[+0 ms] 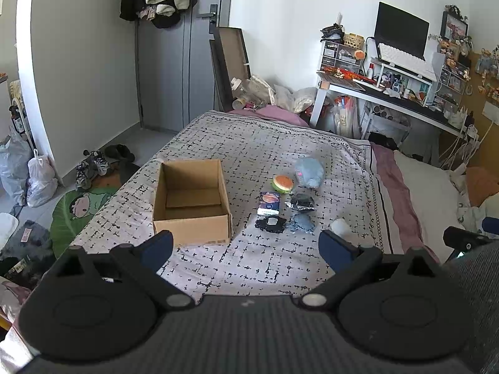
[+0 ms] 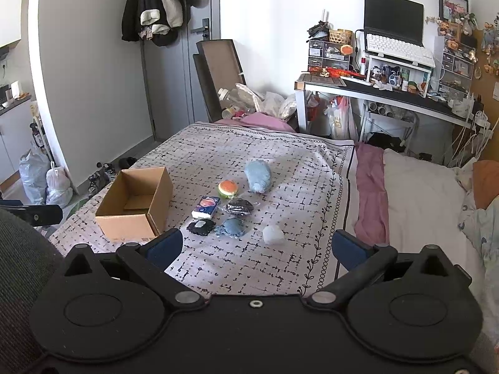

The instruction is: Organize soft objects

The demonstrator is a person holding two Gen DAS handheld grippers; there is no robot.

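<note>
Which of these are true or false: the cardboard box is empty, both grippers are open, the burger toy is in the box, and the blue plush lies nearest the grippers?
1. The cardboard box holds none of the soft items. True.
2. The left gripper and right gripper are both open. True.
3. The burger toy is in the box. False: it lies on the bedspread, right of the box.
4. The blue plush lies nearest the grippers. False: it is the farthest item; the white lump is among the nearest.
</note>
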